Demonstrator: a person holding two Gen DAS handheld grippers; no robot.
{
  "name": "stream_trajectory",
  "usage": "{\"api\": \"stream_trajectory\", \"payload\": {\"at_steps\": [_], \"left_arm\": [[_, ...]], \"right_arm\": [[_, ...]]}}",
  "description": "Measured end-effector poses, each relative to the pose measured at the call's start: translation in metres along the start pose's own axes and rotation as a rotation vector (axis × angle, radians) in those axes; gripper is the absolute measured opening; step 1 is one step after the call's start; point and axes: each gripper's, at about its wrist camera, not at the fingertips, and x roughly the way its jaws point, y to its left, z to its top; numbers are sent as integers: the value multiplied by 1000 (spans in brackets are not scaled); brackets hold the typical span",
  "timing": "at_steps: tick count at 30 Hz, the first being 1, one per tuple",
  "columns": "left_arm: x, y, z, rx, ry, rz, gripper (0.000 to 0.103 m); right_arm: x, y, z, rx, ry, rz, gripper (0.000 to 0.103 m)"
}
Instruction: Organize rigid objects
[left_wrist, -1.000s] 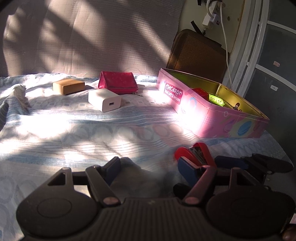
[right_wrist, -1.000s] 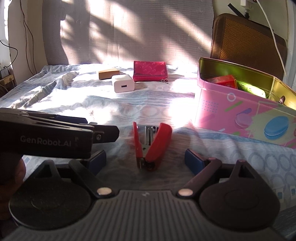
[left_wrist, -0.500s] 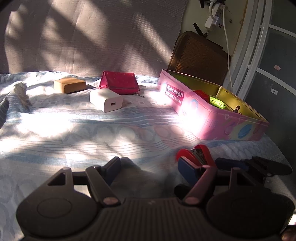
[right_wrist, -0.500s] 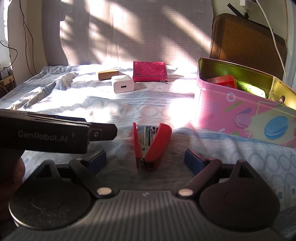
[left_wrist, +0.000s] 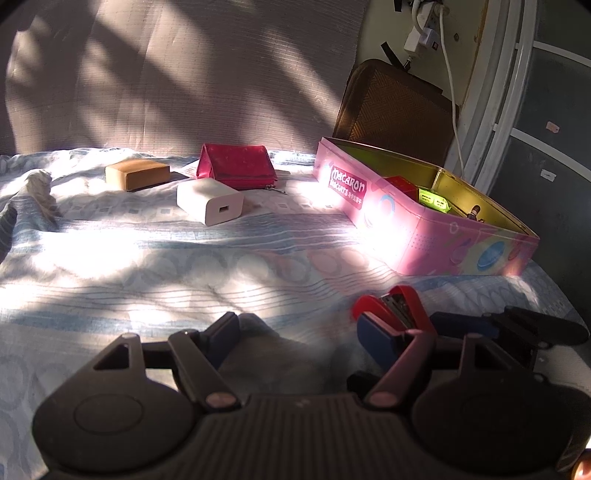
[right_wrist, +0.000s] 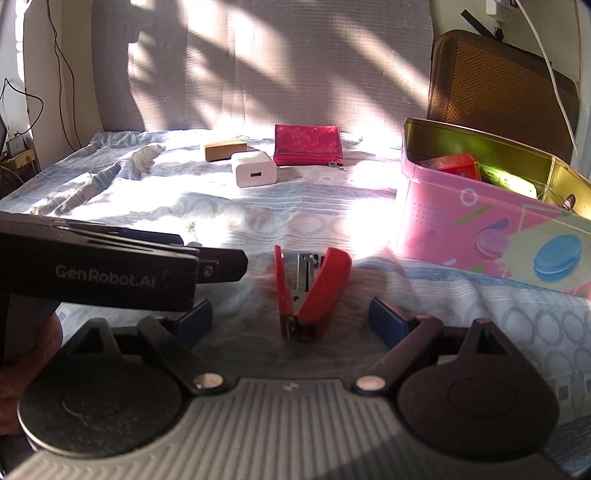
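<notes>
A red stapler (right_wrist: 314, 288) lies open on the blue patterned bedsheet, right between my right gripper's fingers; it also shows in the left wrist view (left_wrist: 397, 308). My right gripper (right_wrist: 290, 319) is open around it, not touching. My left gripper (left_wrist: 299, 332) is open and empty, just left of the stapler. A pink macaron tin (left_wrist: 436, 225) stands open to the right, holding a red box (right_wrist: 458, 166) and a green item (left_wrist: 432, 199). A white charger (left_wrist: 208, 201), a red wallet (left_wrist: 236, 166) and a tan box (left_wrist: 136, 173) lie farther back.
A grey textured wall backs the bed. A brown woven cushion (right_wrist: 498, 85) leans behind the tin, with a white cable (left_wrist: 452, 92) hanging over it. The sheet is rumpled at the far left (left_wrist: 37, 195). The bed's right edge runs just past the tin.
The left wrist view has tilted up a little, showing more of the wall. The right gripper and the stapler have stayed in place.
</notes>
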Motion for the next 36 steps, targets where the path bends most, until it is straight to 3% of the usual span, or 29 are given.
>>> {"api": "stream_trajectory", "payload": {"at_steps": [9, 13, 15, 17, 19, 21, 22, 24, 25, 27, 29, 31, 32, 34, 36], "left_arm": [[2, -6, -1, 47, 9, 30, 75], [1, -1, 0, 37, 11, 5, 79], [0, 5, 1, 19, 19, -57, 90], [-3, 14, 3, -34, 26, -123, 90], [-5, 21, 7, -96, 46, -166, 86], [-8, 25, 13, -187, 80, -252, 73], [-9, 23, 17, -222, 93, -302, 72], [-6, 11, 24, -212, 121, -311, 66], [-2, 4, 27, -189, 135, -299, 64], [6, -9, 30, -144, 161, -290, 61], [19, -22, 31, -97, 194, -240, 61], [30, -27, 27, -76, 208, -193, 53], [30, -28, 26, -79, 197, -197, 45], [31, -30, 28, -116, 212, -221, 41], [23, -39, 36, -98, 177, -235, 39]], "right_arm": [[-7, -4, -2, 31, -41, 24, 94], [-11, -4, -3, 22, -62, 43, 94], [-10, -4, -2, 17, -57, 48, 94], [-9, -5, -2, 17, -52, 50, 94], [-10, -5, -2, 24, -58, 42, 94], [-15, -7, -4, 25, -75, 12, 93], [-18, -8, -6, 22, -89, 0, 93], [-21, -11, -6, 19, -100, -7, 92], [-20, -11, -6, 17, -98, -12, 90], [-16, -13, -5, 6, -69, -15, 72], [-10, -16, -4, 14, -34, 10, 62], [-8, -15, -3, -5, -33, 8, 49], [-7, -13, -2, -29, -35, 13, 35], [-7, -14, -2, -28, -44, 9, 33], [-16, -20, -2, 1, -92, 1, 33]]}}
